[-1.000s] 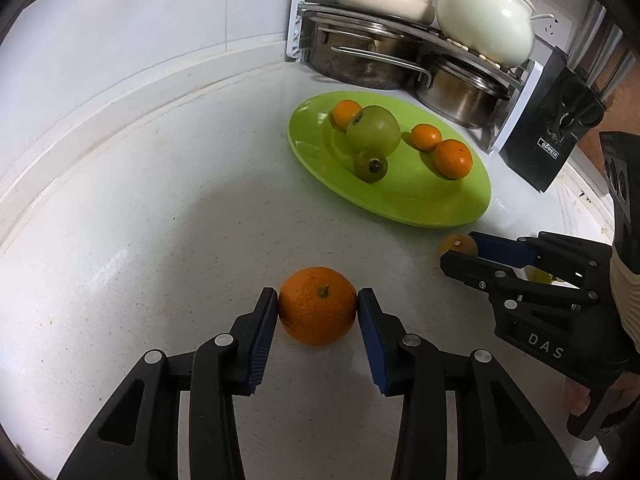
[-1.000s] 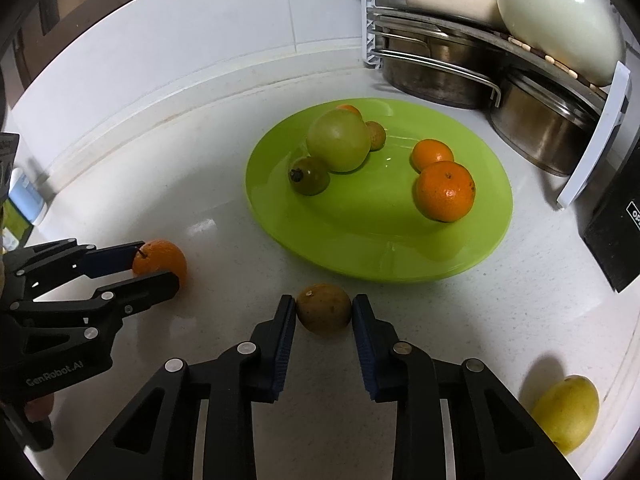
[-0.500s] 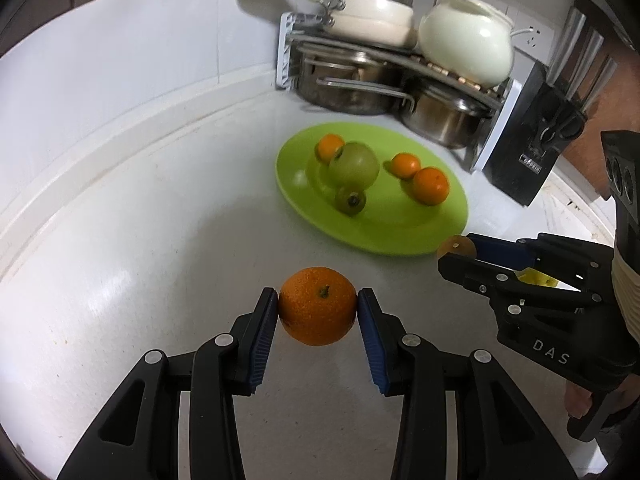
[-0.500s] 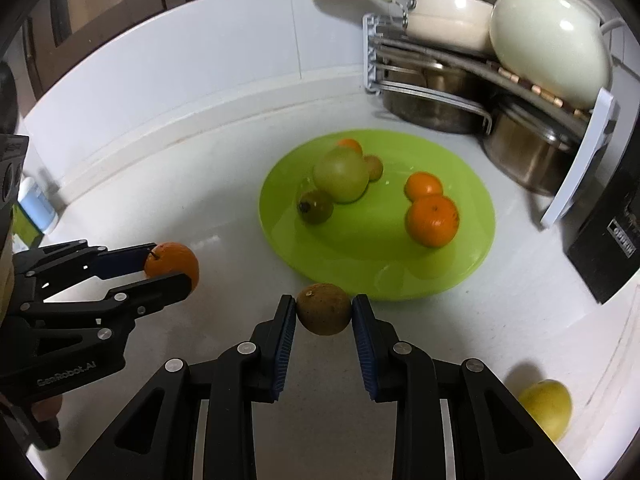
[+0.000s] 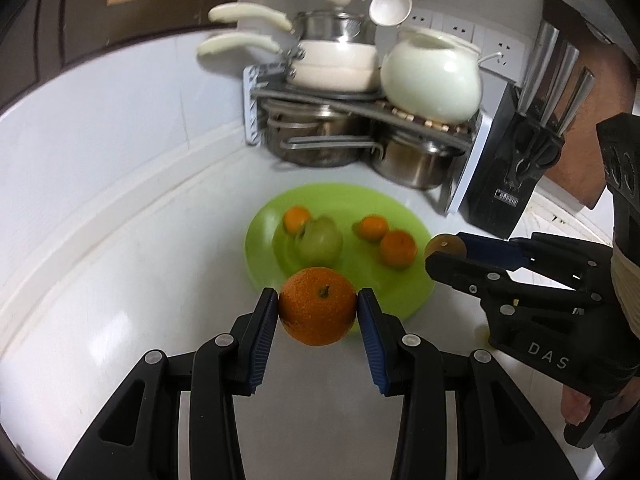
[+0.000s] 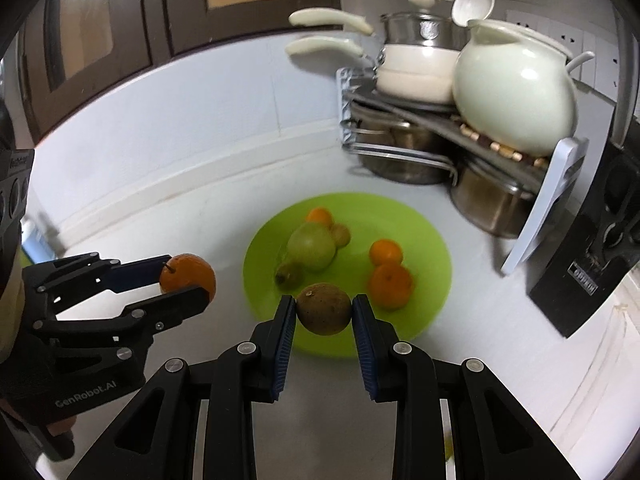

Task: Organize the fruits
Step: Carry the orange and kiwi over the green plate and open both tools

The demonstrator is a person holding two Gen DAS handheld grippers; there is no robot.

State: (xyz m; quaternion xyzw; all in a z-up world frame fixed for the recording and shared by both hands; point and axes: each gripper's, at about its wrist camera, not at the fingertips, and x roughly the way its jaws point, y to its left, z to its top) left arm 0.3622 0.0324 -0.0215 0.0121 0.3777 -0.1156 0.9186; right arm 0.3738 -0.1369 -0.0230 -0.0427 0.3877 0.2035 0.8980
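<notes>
Orange [image 5: 317, 306] sits clamped between the blue pads of the left gripper [image 5: 318, 320], held up in the air over the near edge of the green plate [image 5: 416, 288]. The right gripper [image 6: 323, 320] grips a brown round fruit [image 6: 324, 309] the same way, also above the near edge of the plate. On the plate lie a green apple [image 6: 311, 246], three small oranges and a small dark green fruit [image 6: 289, 274]. The plate rests on the white counter [image 5: 140, 264], toward its back corner, just before a rack with steel pots [image 5: 320, 144]. A black knife block [image 5: 516, 160] stands at the right of the rack.
</notes>
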